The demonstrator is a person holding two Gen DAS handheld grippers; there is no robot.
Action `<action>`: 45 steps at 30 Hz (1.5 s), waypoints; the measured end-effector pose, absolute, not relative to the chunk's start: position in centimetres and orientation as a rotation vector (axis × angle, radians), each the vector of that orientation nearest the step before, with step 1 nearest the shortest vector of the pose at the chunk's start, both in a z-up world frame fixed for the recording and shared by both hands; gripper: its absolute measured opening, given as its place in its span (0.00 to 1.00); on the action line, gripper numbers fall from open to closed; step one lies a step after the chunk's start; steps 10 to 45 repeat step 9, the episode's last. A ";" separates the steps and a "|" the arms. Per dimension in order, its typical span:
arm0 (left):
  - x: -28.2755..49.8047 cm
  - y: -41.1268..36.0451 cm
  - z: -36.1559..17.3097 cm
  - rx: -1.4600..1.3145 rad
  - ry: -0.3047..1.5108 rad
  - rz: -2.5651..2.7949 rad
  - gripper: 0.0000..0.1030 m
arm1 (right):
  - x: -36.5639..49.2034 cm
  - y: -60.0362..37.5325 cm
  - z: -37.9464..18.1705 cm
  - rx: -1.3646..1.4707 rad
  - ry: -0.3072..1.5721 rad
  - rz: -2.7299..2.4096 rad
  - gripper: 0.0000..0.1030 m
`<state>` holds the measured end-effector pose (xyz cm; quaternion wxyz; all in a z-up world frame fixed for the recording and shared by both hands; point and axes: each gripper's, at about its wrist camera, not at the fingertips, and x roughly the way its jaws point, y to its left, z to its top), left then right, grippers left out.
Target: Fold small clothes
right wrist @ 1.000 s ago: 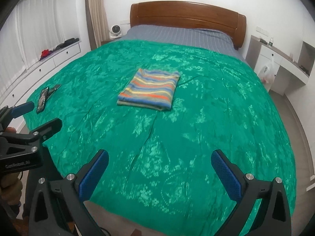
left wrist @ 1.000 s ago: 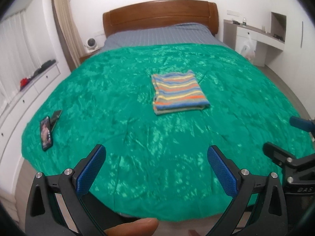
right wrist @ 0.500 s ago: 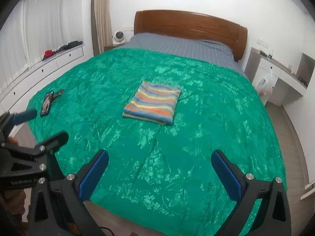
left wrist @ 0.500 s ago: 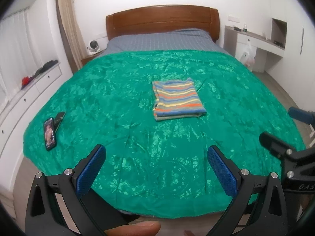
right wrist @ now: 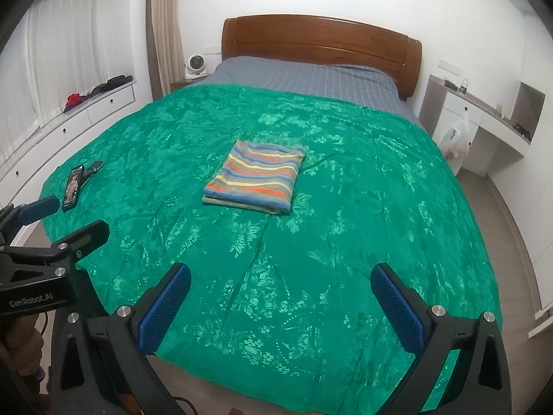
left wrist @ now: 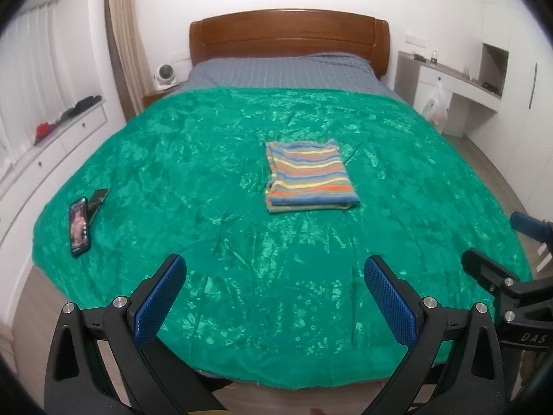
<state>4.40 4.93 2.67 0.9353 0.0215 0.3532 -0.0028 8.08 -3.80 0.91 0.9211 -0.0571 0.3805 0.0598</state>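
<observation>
A striped garment (left wrist: pixel 309 176), folded into a neat rectangle, lies in the middle of the green bedspread (left wrist: pixel 207 159); it also shows in the right wrist view (right wrist: pixel 257 176). My left gripper (left wrist: pixel 274 294) is open and empty, held at the foot of the bed, well short of the garment. My right gripper (right wrist: pixel 280 301) is open and empty too, also back at the foot. Each gripper shows at the edge of the other's view: the right one (left wrist: pixel 511 276), the left one (right wrist: pixel 45 238).
A phone (left wrist: pixel 78 225) and a dark flat object (left wrist: pixel 97 197) lie near the bed's left edge. White drawers (left wrist: pixel 52 152) run along the left wall. A desk (left wrist: pixel 459 86) with a hanging plastic bag (left wrist: pixel 436 109) stands right. A wooden headboard (left wrist: pixel 288 34) is behind.
Both grippers have pulled back and up from the bed, so the garment looks smaller and farther. The garment has not moved. Both stay open.
</observation>
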 end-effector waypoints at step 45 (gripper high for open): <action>4.1 4.8 2.9 0.077 0.686 0.042 1.00 | 8.1 -3.8 0.9 -0.112 0.782 0.133 1.00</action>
